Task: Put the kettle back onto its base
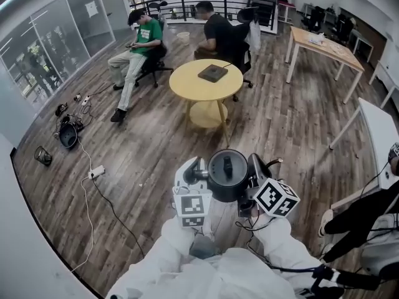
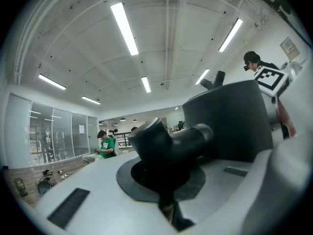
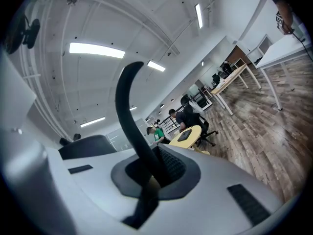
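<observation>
Well short of the yellow tabletop, where what looks like its dark base sits at the centre, the kettle hangs steadied two-handed. The left gripper has its fingers clamped on a side projection, and the right gripper has its fingers clamped on the handle.

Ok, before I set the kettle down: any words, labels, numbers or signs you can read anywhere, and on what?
No text can be read in any view.
Sheet on the glass wall: too small to read.
White print on the green shirt: too small to read.
Framed sign on the wall: blurred.
Left marker cube and right marker cube: square patterns only, no words.
Kettle: no label shows.
</observation>
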`<state>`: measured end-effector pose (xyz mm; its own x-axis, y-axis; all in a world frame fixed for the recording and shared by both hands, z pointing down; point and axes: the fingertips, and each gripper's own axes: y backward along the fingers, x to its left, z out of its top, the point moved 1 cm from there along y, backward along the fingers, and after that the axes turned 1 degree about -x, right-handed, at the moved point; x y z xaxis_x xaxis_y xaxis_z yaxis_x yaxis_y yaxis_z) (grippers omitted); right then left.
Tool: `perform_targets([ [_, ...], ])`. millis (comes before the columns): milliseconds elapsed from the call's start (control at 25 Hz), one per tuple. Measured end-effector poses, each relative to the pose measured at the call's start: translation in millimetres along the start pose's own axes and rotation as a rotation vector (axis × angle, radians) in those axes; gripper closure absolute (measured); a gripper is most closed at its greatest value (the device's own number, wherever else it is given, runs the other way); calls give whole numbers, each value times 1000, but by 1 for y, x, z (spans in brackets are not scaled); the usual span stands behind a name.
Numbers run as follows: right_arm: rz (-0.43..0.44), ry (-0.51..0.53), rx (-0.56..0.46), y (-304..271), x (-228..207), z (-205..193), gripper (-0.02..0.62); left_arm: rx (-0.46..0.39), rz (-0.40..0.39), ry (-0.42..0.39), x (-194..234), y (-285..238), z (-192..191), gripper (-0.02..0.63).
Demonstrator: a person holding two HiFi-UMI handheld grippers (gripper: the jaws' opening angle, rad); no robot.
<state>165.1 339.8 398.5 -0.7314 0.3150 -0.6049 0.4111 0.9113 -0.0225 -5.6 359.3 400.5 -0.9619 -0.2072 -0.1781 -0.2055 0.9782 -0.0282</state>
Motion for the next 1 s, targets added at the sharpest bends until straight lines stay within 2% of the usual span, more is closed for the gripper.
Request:
perform_targets([
  [640, -25, 3, -29, -193, 0, 19, 584, -17, -35, 0, 107, -168, -4, 607],
  [1000, -65, 1, -25, -261, -6, 17, 584, -2, -70, 12, 144, -230, -17, 607],
])
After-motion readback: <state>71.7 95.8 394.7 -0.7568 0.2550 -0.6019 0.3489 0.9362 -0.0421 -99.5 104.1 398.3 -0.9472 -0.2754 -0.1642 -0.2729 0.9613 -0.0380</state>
